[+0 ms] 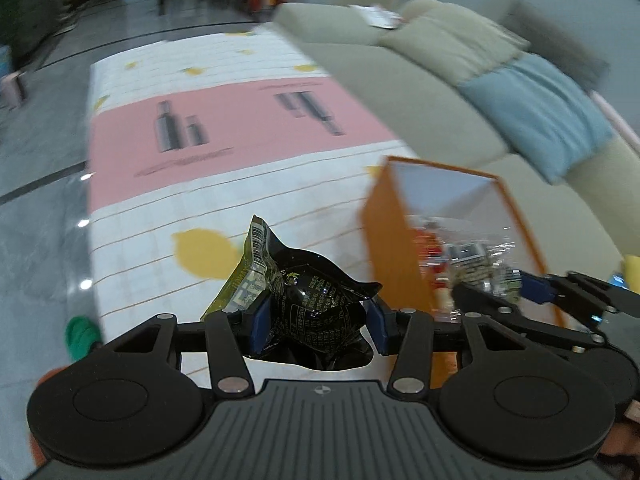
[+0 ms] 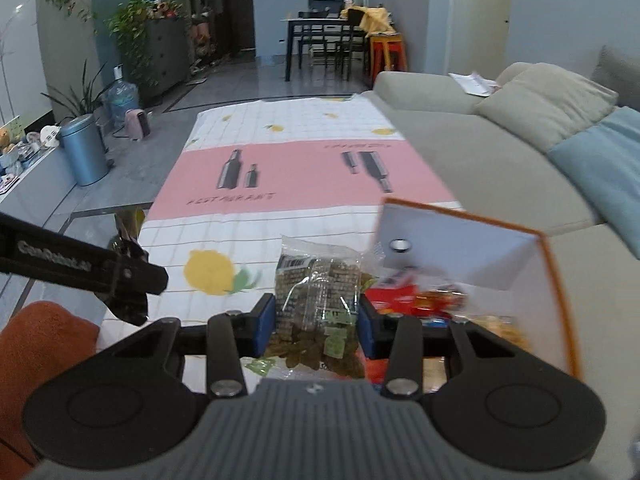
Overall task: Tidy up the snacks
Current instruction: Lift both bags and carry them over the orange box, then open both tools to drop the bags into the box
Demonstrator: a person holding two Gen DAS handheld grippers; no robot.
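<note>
My left gripper (image 1: 316, 320) is shut on a crumpled black snack packet (image 1: 316, 300) with a green-yellow edge, held above the table. My right gripper (image 2: 316, 320) is shut on a clear bag of brownish-green snacks (image 2: 320, 300), held just left of an orange box (image 2: 556, 280) with a white inside. The box holds red packets (image 2: 412, 300) and other snacks. In the left wrist view the box (image 1: 384, 240) stands to the right, and the right gripper (image 1: 532, 284) shows at its opening with the clear bag (image 1: 480, 276). The left gripper (image 2: 132, 276) shows at the left of the right wrist view.
The table (image 2: 280, 128) carries a white checked cloth with lemons and a pink band with bottle prints. A beige sofa (image 2: 500, 152) with a blue cushion (image 2: 600, 168) runs along the right. A blue bin (image 2: 82, 148), plants and a dining table (image 2: 320, 36) stand farther off.
</note>
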